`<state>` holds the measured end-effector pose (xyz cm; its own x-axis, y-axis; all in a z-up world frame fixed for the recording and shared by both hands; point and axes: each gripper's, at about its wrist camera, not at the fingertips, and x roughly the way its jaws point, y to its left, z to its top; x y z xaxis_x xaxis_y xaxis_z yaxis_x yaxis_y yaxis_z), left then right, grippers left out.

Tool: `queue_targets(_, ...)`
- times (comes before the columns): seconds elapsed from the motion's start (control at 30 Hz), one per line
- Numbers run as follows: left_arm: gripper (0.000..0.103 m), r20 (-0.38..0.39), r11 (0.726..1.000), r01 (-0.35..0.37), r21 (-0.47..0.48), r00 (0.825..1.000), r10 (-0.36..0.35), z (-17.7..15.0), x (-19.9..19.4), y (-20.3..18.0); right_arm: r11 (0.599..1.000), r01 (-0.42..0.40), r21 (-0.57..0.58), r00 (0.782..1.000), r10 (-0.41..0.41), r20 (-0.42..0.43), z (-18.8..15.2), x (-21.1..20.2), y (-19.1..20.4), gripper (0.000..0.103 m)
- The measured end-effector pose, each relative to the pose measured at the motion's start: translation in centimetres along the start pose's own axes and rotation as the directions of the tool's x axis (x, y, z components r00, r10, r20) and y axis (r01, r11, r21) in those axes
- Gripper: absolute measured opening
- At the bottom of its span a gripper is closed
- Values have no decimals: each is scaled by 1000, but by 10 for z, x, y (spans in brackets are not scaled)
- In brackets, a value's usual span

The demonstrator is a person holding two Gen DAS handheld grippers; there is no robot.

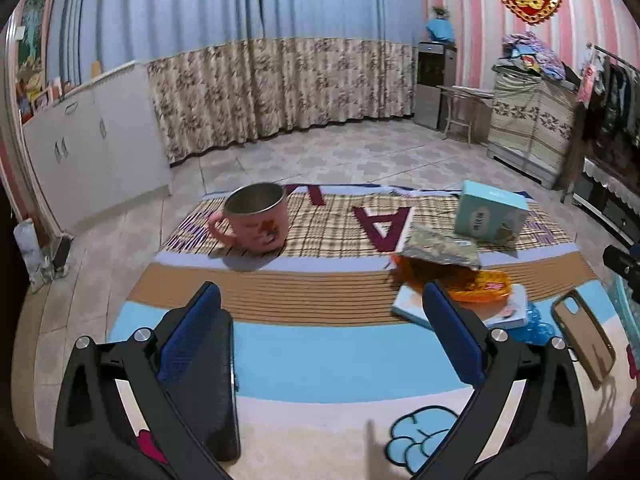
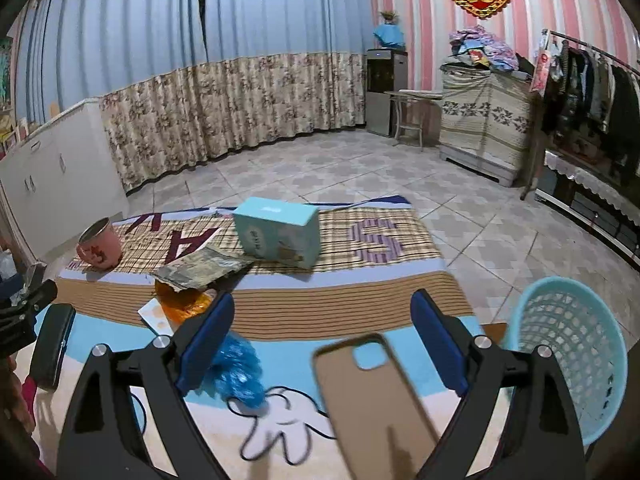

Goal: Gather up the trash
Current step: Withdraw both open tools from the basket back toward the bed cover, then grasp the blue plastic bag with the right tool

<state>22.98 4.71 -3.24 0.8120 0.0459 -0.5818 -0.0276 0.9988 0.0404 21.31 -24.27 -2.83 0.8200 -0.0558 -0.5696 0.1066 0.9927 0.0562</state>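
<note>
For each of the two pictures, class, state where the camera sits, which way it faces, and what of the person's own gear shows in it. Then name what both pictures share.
Left wrist: sits on the left gripper, low over the mat, facing the curtain; its two open fingers show, and the pink mug lies ahead.
Right wrist: sits on the right gripper, further right, facing the same way; its open fingers frame the phone case, beside the blue basket.
Shared: mug, teal box, orange wrapper, phone case.
</note>
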Motion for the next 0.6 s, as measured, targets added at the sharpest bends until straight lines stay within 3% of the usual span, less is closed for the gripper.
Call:
queue_targets(0.23,98,-42,999,-24,-46,999,22,-7,20,15,1000,-3,-21,999,2,-49,-19,22,4,88)
queue_targets(0.4,98,-53,998,-62,7,997,62,-12,28,5,995,42,-88,997,-47,-62,-28,29,6,88)
queue_targets(0.6,98,-55,997,-73,39,996,75,-14,28,-1,995,27,-101,997,-34,-74,-32,28,10,88)
